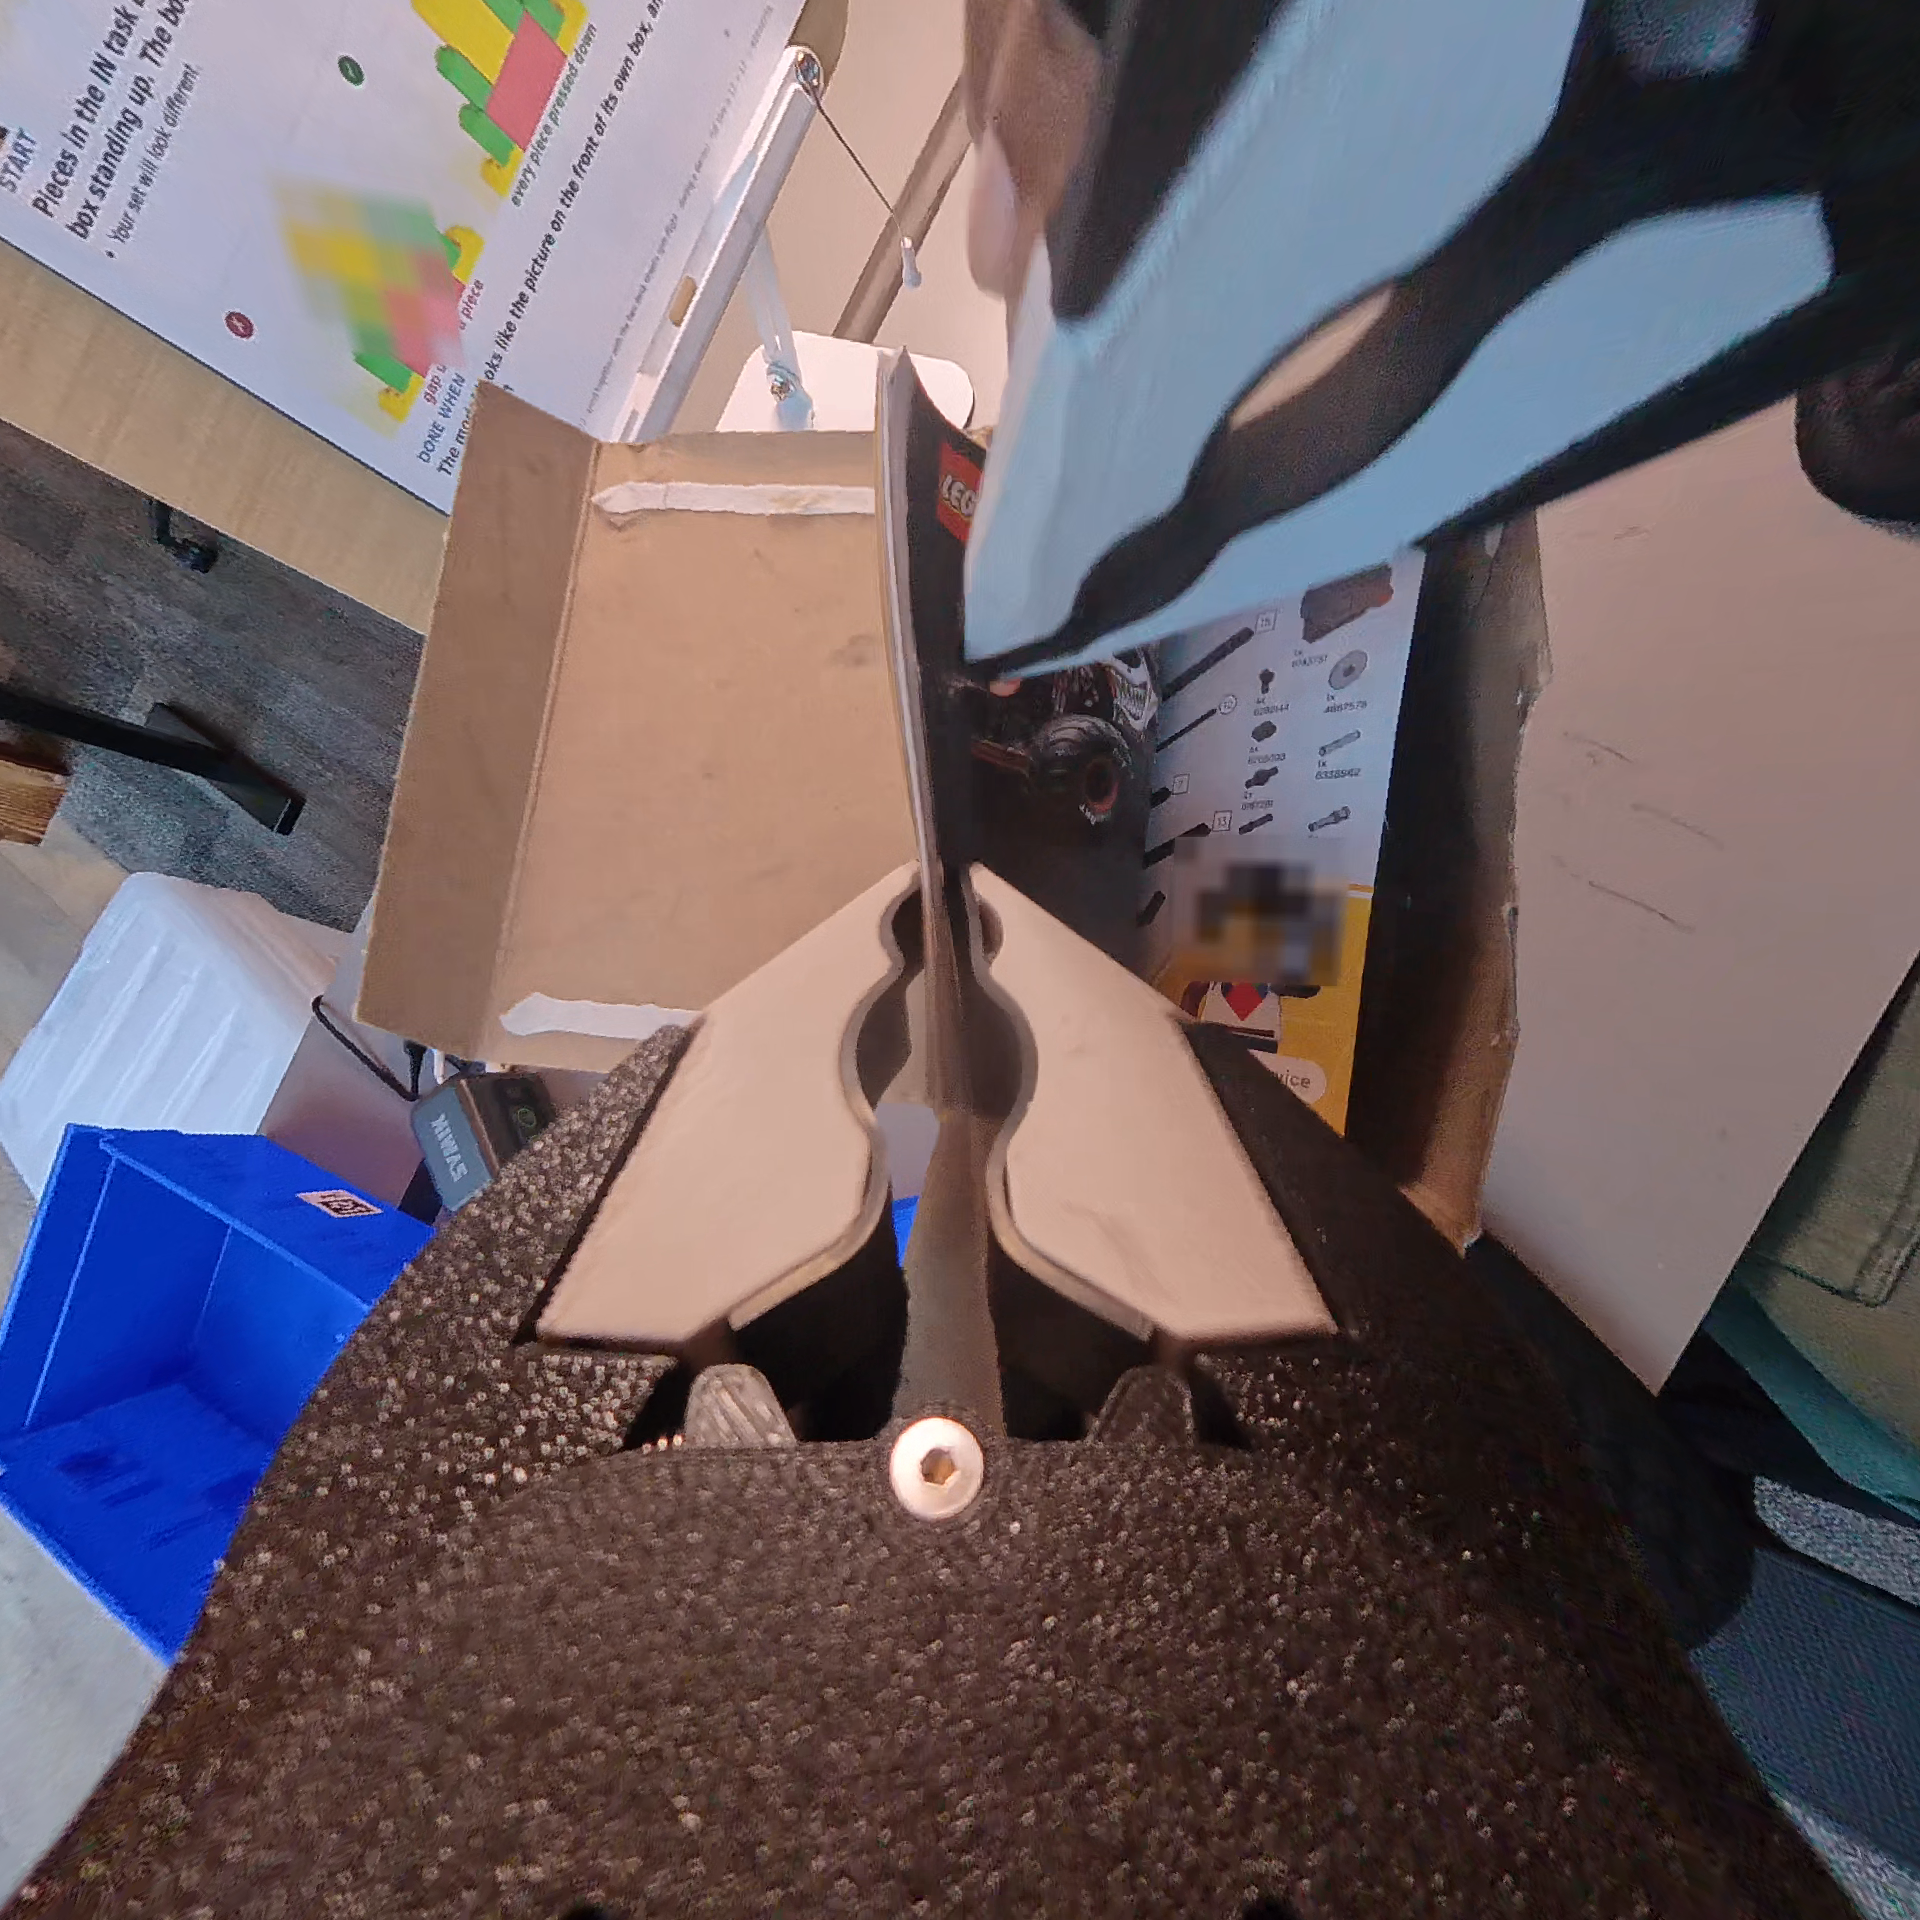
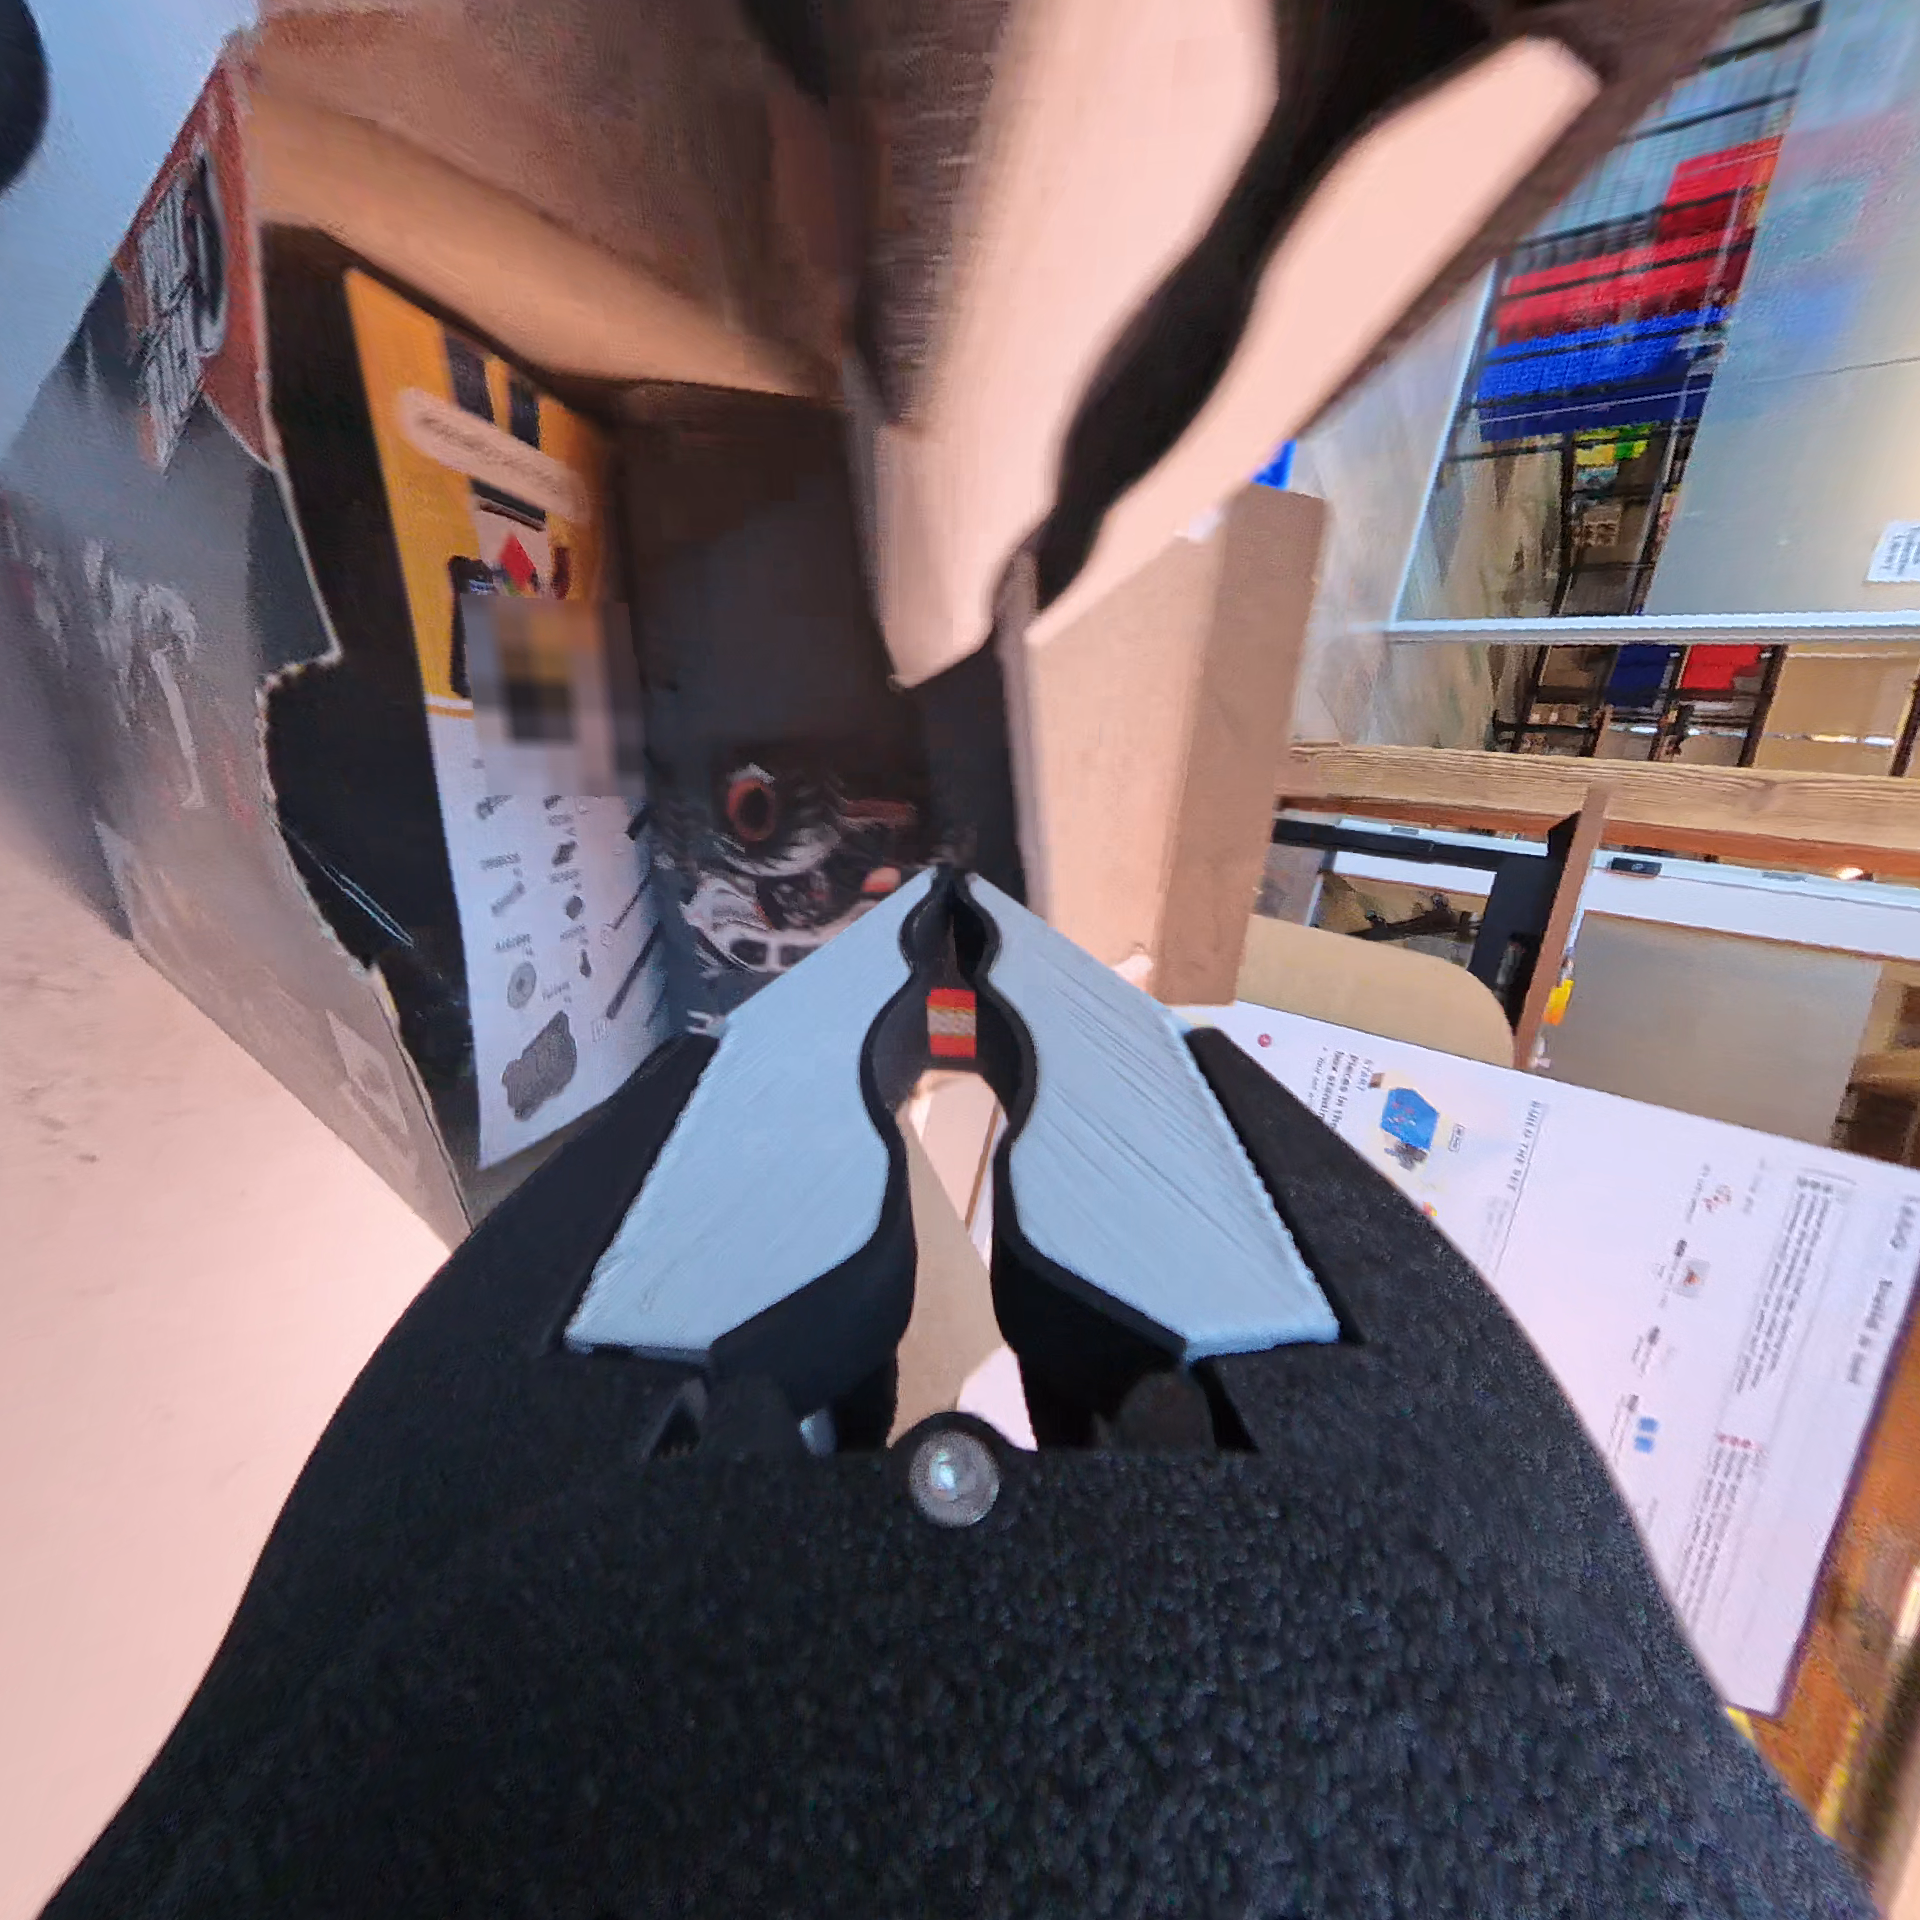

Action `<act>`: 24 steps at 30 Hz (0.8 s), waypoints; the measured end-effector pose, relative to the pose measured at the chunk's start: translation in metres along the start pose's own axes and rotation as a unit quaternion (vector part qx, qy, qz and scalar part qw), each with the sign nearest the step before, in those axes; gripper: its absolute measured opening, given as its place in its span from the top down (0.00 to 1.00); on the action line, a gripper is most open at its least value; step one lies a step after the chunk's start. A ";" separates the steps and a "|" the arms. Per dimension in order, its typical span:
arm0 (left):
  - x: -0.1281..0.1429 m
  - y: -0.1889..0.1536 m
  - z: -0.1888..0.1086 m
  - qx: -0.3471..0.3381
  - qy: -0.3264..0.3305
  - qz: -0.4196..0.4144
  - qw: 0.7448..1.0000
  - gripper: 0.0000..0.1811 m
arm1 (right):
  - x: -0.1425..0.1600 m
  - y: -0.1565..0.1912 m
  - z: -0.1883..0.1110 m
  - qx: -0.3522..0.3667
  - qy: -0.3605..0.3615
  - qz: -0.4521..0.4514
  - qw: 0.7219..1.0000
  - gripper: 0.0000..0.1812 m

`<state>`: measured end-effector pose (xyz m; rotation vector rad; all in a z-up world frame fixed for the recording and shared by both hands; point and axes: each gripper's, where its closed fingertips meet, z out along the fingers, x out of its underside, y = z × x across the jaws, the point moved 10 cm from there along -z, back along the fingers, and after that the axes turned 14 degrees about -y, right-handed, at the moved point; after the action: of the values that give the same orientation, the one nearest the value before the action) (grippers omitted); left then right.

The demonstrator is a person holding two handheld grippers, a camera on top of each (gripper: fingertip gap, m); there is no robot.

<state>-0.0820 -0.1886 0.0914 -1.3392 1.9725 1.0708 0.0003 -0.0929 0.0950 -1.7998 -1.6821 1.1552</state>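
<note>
1. Left gripper [image 1: 948, 883] clenched on the thin edge of a printed booklet [image 1: 925, 665], which stands upright between its fingers

2. Right gripper [image 2: 948, 883], seen from above in the left wrist view [image 1: 982, 665], pinches the same booklet [image 2: 790, 831] higher up, fingers closed on it

3. Behind the booklet, an opened cardboard box [image 1: 665, 727] with its flap raised

4. Lower left, a blue bin [image 1: 177, 1351]; beyond, a white instruction poster [image 1: 312, 208]

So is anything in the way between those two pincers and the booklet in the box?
Nothing visible. The left gripper and the right gripper are both shut directly on the booklet, gripping its thin edge. The cardboard box's open flap stands off to one side.
</note>
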 end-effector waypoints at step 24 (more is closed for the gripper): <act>0.000 -0.045 -0.027 0.186 -0.054 0.000 0.981 0.86 | -0.003 -0.002 -0.023 -0.255 -0.050 0.103 0.960 0.99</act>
<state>-0.0398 -0.2201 0.0912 -1.0562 1.9701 0.7119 0.0170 -0.0905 0.1106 -2.3046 -2.0282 0.9609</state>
